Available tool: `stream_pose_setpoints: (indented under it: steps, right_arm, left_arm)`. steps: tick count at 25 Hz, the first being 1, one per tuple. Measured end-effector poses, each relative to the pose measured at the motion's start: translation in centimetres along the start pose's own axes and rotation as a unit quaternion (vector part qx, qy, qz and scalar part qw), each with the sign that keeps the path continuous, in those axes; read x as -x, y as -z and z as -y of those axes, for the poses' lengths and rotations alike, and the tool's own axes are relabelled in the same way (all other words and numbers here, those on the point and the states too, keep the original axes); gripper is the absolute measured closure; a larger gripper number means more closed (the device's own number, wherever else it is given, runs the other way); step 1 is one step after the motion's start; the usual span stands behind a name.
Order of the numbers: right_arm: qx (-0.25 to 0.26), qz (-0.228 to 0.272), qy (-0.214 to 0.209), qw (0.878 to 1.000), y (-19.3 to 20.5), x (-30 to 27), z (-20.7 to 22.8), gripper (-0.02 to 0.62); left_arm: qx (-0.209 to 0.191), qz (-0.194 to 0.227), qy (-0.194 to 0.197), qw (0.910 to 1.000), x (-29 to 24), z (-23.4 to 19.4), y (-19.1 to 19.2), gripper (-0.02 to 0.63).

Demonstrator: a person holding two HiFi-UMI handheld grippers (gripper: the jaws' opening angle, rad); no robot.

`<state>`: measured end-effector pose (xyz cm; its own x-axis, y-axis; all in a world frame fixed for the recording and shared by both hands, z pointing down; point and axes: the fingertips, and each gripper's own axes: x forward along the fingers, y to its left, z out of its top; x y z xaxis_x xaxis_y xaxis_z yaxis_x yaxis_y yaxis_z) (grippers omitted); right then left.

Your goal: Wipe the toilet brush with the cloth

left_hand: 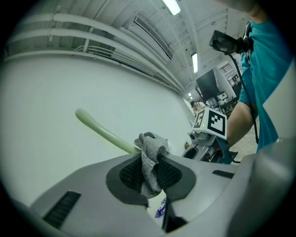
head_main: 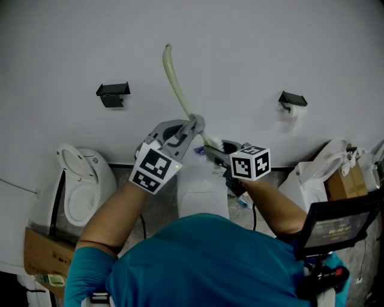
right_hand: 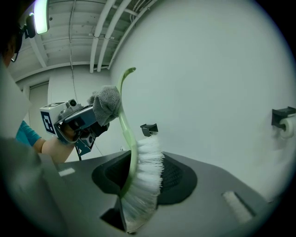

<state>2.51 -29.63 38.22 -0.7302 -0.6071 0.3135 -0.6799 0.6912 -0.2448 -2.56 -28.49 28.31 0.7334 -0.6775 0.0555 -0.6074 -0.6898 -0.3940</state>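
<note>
Clenched in right gripper (right_hand: 141, 194) jaws: toilet brush (right_hand: 147, 166), bristle end, handle (right_hand: 123, 106) upright. Clenched in left gripper (left_hand: 149, 183) jaws: cloth (left_hand: 151, 152), against handle. Wiping in hand; next, slide cloth along handle.

A plain white wall (head_main: 252, 48) is filling most of the view. Two dark brackets are sticking out of it: one (head_main: 113, 93) at the left and one (head_main: 292, 99) at the right, which is carrying a paper roll (head_main: 292, 110). A white toilet (head_main: 84, 186) is standing at the left with its lid up, on a grey speckled floor (head_main: 157, 207). Overhead, pipes (left_hand: 92, 28) are running along the ceiling and a strip light (left_hand: 172, 6) is glowing.
</note>
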Motion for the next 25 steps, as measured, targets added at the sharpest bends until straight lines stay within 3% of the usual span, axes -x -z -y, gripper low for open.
stream_pose_setpoints:
  steps: [12, 25]
  right_arm:
    - [0.033, 0.008, -0.006, 0.999, 0.3, 0.5, -0.5, 0.446]
    - [0.101, 0.034, -0.019, 0.994, 0.4, 1.6, -0.4, 0.455]
  left_arm:
    - [0.002, 0.015, -0.023, 0.9996, 1.3, -2.1, -1.1, 0.566]
    - [-0.002, 0.034, -0.043, 0.9985, 2.6, -3.6, -2.5, 0.566]
